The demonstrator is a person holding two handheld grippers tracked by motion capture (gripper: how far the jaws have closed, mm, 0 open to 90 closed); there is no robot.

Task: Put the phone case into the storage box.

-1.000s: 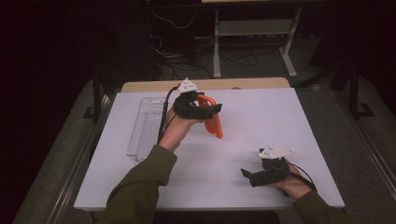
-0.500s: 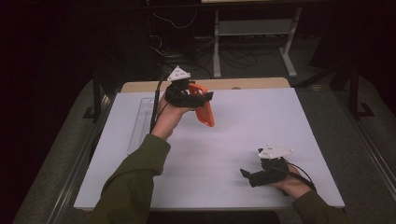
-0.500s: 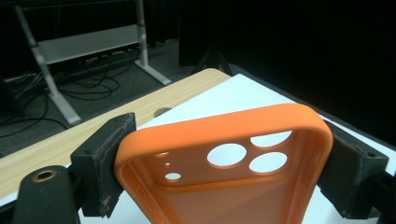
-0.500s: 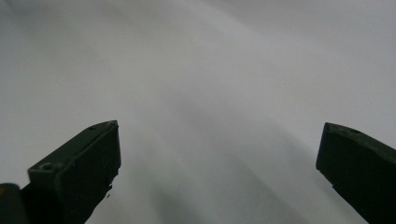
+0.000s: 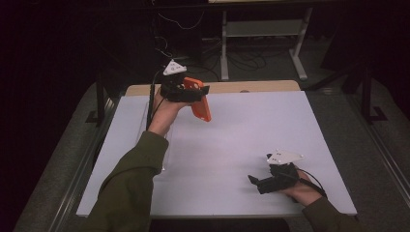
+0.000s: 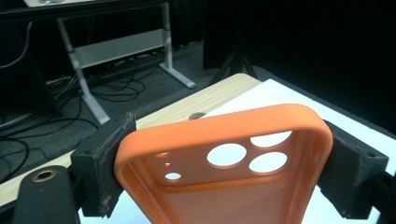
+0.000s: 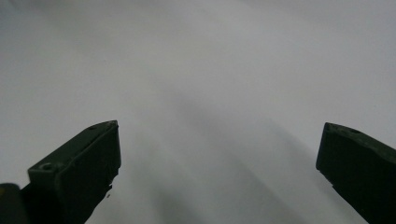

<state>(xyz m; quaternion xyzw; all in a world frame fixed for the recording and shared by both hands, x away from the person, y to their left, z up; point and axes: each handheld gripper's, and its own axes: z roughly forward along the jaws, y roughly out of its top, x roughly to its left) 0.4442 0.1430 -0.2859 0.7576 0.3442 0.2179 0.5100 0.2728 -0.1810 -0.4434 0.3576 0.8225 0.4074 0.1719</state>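
Gripping with my left gripper (image 5: 191,92), I am holding an orange phone case (image 5: 200,102) across its width, the two pads pressing on its long side walls; in the left gripper view the case (image 6: 224,172) is spanning the whole gap between the jaws, so they are standing wide but clamped on it. I am keeping it lifted clear of the white table top (image 5: 232,145), over the far left part of the sheet, close to the wooden edge (image 5: 251,87) at the far side.

Judging by how things lie, the pick-up is done and the carrying is under way; putting the case down somewhere, or fitting it to something, is what I am reckoning is left. A clear plastic tray (image 5: 145,121) is lying on the left, partly under my forearm, and I cannot tell if it is the goal.

My right gripper (image 5: 263,183) is resting at the near right, jaws spread apart over bare table (image 7: 210,70) and holding nothing.

The case's long axis is running from far to near and slanting down toward the right in the high view. Its camera-cutout end is pointing away from the gripper, and its hollow inside is facing up toward the gripper's camera.
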